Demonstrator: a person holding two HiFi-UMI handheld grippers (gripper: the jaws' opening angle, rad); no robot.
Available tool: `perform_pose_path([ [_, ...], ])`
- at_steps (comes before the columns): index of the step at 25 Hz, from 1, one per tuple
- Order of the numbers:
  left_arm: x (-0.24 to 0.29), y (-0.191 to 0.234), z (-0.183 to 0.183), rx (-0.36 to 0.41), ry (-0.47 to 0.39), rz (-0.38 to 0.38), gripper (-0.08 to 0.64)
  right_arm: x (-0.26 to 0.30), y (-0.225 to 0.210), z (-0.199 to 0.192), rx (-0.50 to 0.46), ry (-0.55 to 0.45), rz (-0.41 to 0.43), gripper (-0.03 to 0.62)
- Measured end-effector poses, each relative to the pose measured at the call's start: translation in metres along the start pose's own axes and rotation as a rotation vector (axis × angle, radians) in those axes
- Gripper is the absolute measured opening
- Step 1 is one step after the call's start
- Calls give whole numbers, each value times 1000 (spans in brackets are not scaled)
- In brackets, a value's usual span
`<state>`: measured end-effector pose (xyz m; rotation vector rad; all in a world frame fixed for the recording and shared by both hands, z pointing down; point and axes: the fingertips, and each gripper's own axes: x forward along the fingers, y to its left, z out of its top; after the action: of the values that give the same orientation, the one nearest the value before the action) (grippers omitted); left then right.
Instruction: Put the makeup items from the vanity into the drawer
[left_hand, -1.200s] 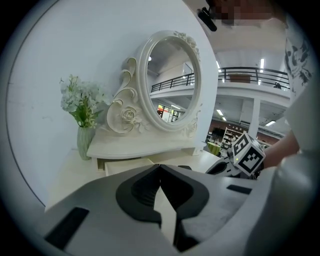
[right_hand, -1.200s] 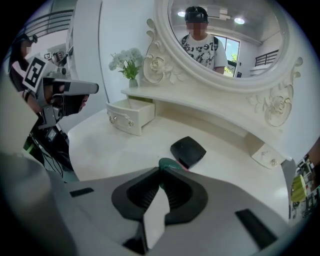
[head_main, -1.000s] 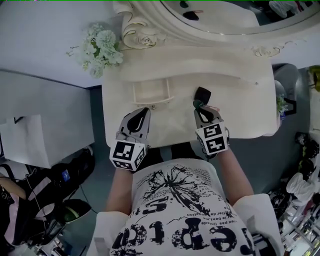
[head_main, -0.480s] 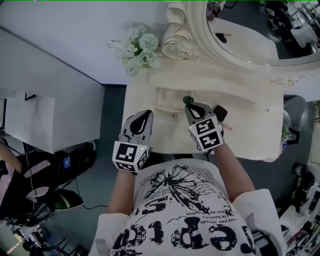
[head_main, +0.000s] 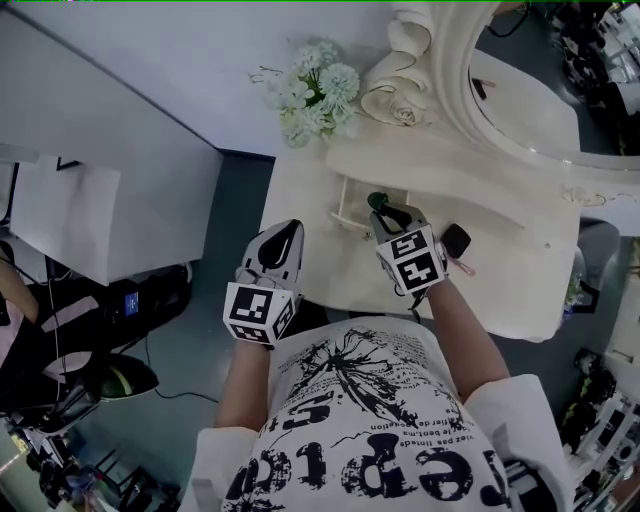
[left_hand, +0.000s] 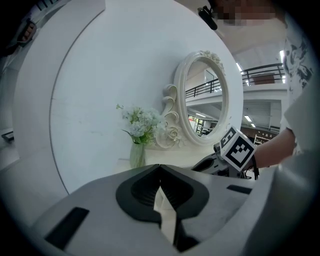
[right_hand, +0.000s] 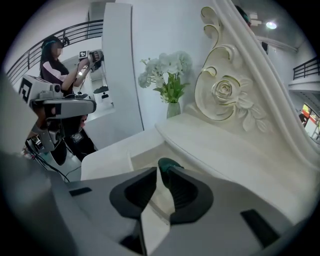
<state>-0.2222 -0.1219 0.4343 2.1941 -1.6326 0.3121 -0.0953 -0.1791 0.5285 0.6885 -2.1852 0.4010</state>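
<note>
The cream vanity (head_main: 520, 290) has a small drawer (head_main: 345, 198) pulled open at its left. My right gripper (head_main: 379, 205) hovers over that drawer with a small dark green makeup item (right_hand: 166, 165) pinched at its fingertips. Its jaws are starting to open, with the item still between them. A black compact (head_main: 456, 240) and a thin pink item (head_main: 466, 266) lie on the vanity top, just right of the right gripper. My left gripper (head_main: 288, 228) hangs at the vanity's front left edge, shut and empty.
A vase of white flowers (head_main: 315, 85) stands at the vanity's back left, beside the ornate oval mirror (head_main: 520, 110). A white partition (head_main: 110, 170) is on the left, with bags on the floor below it. In the right gripper view a person (right_hand: 52, 60) stands in the background.
My right gripper has carried the green item leftward, away from the black compact and over the open drawer. The head view has swung. The left gripper has barely moved.
</note>
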Motion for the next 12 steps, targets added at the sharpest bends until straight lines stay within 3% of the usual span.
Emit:
perform_pose_path([
  [2,0,0,-1,-3,3,0,20,1,0,-1,11,4,2,140],
  [12,12,-11,7,27,0,-53,21,-18,-11,-4,51,-26,-36,187],
])
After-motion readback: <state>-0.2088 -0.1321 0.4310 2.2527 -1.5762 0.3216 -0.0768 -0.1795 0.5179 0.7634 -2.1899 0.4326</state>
